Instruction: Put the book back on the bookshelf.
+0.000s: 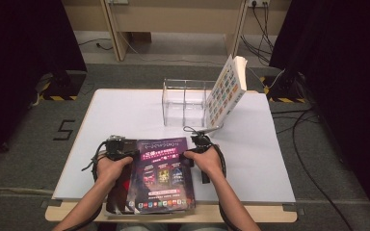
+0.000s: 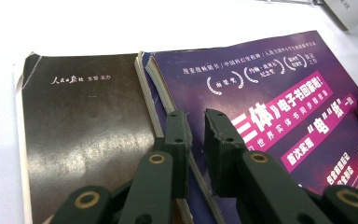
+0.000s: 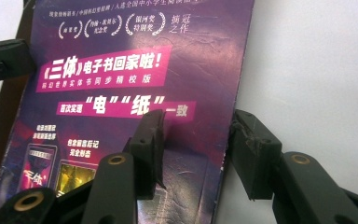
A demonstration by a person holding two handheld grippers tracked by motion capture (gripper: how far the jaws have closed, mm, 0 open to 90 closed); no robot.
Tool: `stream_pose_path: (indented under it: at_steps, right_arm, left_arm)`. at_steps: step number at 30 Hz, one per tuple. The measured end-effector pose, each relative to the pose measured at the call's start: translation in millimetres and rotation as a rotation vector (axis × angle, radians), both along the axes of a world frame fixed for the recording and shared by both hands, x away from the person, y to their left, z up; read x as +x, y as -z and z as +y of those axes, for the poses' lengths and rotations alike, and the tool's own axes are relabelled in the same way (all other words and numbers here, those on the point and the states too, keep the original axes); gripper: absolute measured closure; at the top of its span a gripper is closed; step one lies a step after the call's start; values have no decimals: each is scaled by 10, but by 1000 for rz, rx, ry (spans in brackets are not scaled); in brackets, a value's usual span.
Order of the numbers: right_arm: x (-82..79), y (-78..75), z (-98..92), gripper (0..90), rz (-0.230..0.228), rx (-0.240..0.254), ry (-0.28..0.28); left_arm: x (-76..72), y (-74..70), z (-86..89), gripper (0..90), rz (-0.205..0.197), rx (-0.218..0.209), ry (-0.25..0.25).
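Down at the left gripper point(image 2: 196, 123), the two black jaws stand narrow, with only a slim gap between them, straddling the left edge of the purple book point(image 2: 279, 112) where its page block shows. Whether the pads actually press on that edge cannot be told. Beside that edge lies a dark brown book point(image 2: 84, 135), flat and partly tucked under the purple one, with a small line of white characters near its top.

At the right gripper point(image 3: 198, 140) the jaws are set fairly wide. One jaw rests over the purple cover, the other stands off the book over the bare white table point(image 3: 317, 70), and the book's right edge runs between them; the pads do not pinch it.

From the high view, the left gripper point(image 1: 117, 144) and right gripper point(image 1: 200, 144) sit at the two sides of the purple book point(image 1: 163, 173), each held in a hand with the forearms coming in from the near edge. The book lies flat by the near edge of the table point(image 1: 125, 110), left of its middle, its bottom reaching that edge. Toward the far edge stands a clear acrylic holder point(image 1: 185, 103) with two compartments, and a colourful book point(image 1: 226, 91) leans tilted against its right side.
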State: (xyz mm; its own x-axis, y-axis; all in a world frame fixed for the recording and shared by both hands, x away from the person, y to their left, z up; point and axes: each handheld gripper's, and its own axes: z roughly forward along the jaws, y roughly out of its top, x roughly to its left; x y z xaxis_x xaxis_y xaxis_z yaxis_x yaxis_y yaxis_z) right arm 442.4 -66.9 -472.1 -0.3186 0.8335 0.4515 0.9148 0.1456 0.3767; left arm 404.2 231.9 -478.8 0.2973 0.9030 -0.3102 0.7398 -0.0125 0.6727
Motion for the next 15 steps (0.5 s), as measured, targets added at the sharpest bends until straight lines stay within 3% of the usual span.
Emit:
stream_pose_path:
  at_steps: [9,15]
  right_arm:
    - [-5,-42,-13,646,-11,-23,-11]
    - [-21,-94,-19,701,-54,-49,-42]
  left_arm:
    - [6,-13,-15,787,3,20,4]
    - [9,-18,-6,788,6,19,1]
